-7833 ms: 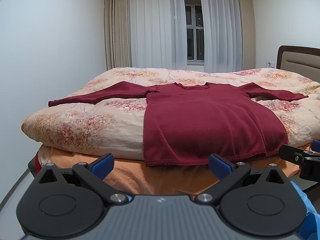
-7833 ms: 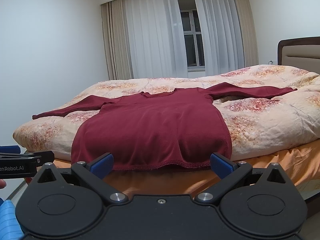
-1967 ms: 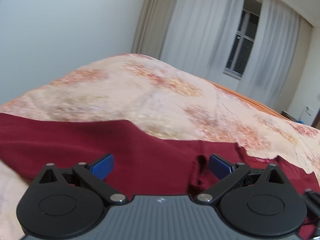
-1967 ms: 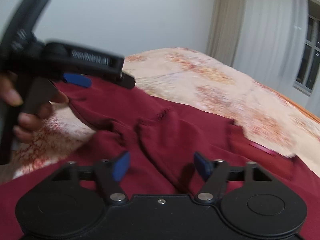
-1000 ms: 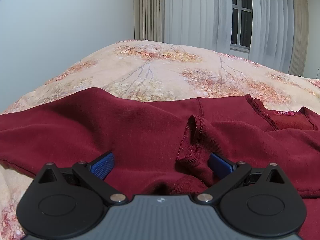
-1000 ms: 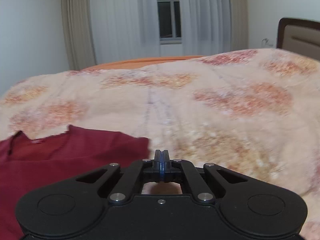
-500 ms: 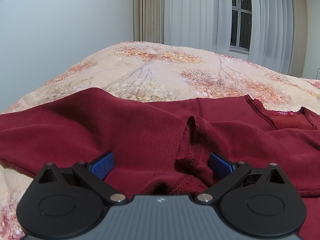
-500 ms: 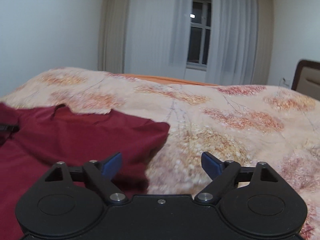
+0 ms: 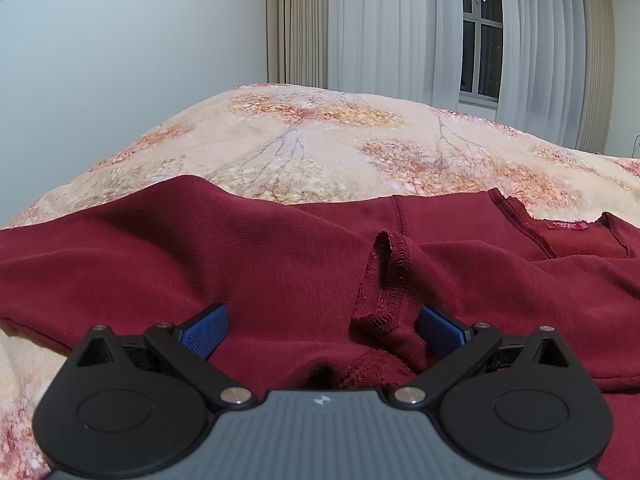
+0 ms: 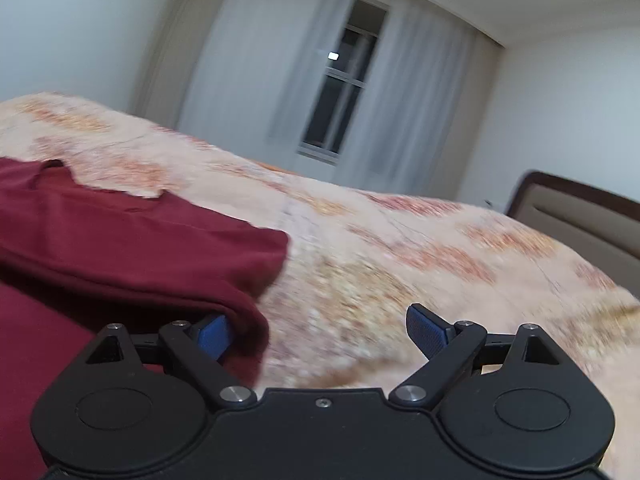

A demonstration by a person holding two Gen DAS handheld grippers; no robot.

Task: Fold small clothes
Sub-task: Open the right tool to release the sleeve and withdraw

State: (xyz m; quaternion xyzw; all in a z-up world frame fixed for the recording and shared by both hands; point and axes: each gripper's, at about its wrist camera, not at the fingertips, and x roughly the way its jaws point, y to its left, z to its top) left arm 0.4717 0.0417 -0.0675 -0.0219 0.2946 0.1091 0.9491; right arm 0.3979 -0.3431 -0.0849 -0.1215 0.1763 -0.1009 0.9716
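Shirt (image 9: 280, 256) is lying on the quilt (image 9: 320, 148) of the bed, its cuff (image 9: 384, 280) folded over the body. Left gripper (image 9: 320, 330) is hovering wide over the cuff, gripping nothing. Right gripper (image 10: 320, 332) is standing wide, its jaws having just been opening, with the shirt's folded edge (image 10: 248, 320) lying against its left finger (image 10: 214, 336).

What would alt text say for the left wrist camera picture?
A dark red knit top lies on a floral beige quilt, one cuff folded onto its body. The left tongs stand open over it; white curtains hang behind.
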